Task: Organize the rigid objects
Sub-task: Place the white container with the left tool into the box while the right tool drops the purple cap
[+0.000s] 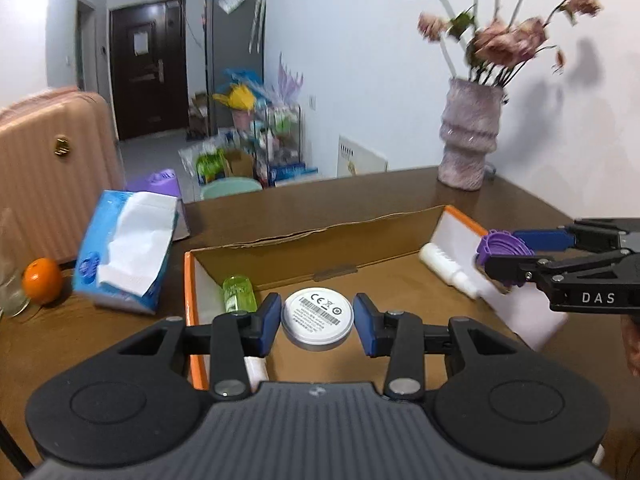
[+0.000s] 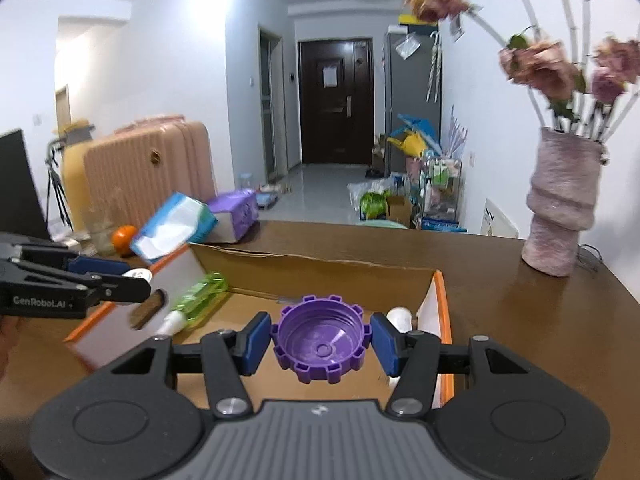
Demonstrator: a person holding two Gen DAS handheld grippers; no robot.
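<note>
An open cardboard box (image 1: 320,236) with orange-edged flaps lies on the brown table. My left gripper (image 1: 317,322) holds a white round disc (image 1: 317,317) with a printed label over the box; small gaps show beside its blue pads. My right gripper (image 2: 322,338) is over the box's right end and is shut on a purple ridged cap (image 2: 320,338), which also shows in the left wrist view (image 1: 502,246). A green bottle (image 1: 239,294) and a white bottle (image 1: 448,266) lie in the box. The green bottle (image 2: 198,302) also shows in the right wrist view.
A blue tissue pack (image 1: 128,248), an orange (image 1: 42,281) and a purple pack (image 2: 236,210) sit left of the box. A pink vase (image 1: 470,140) with flowers stands at the back right. A pink suitcase (image 1: 52,168) stands beyond the table's left edge.
</note>
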